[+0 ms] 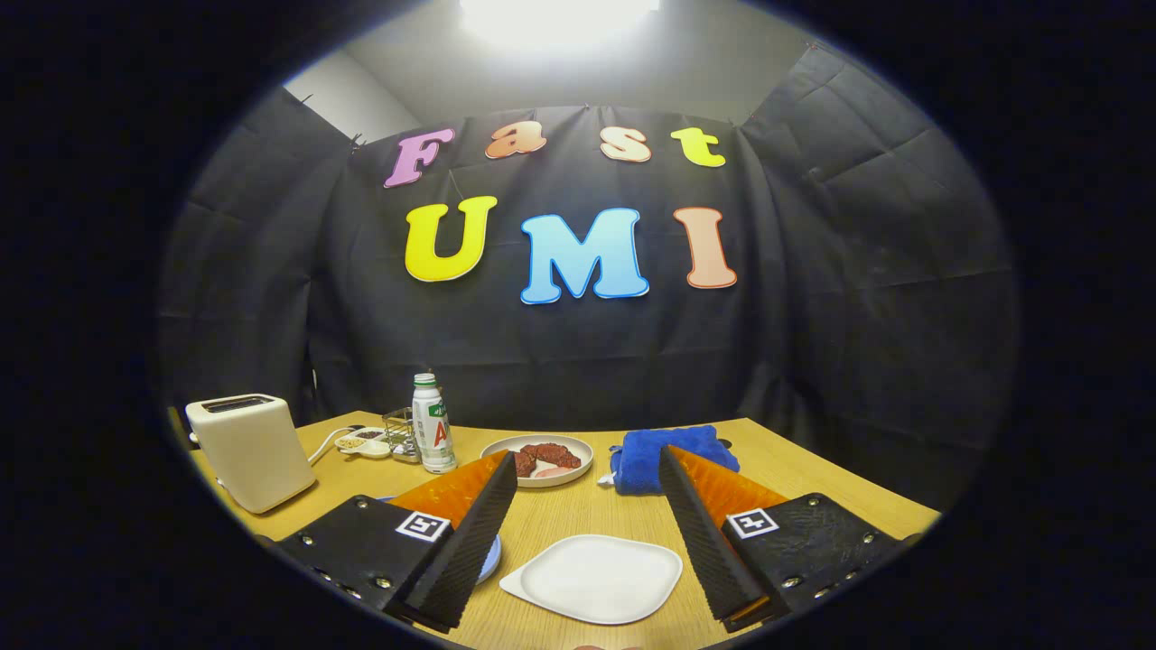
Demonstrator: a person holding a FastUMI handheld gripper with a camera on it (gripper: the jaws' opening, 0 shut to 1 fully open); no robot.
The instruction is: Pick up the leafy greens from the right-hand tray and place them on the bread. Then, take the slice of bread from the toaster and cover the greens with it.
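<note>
Nearest: white plate (596, 578), rounded-square, bare, flat on the wooden counter (813, 487), lying between the two fingers. Claw (587, 469) spread wide, holding nothing; both fingers above the counter, tips apart with the plate and open wood between them.

Left finger partly covers a blue plate (489, 558); only a sliver of its rim visible, contents cannot be told.

Just beyond the fingertips: round pale dish (538, 459) carrying dark reddish food and a pale piece. Beside it, just off the right finger's tip, a blue cloth (673, 456), bunched.

Farther left: white bottle (432, 436) with green cap, upright, close to the dish. Next to it a small wire rack (400, 433) and a white power strip (361, 441), cord running toward the toaster (251, 450).

Toaster cream-coloured, standing well left of the claw near the counter edge; slot on top looks dark, possibly bread inside, too small to confirm.
</note>
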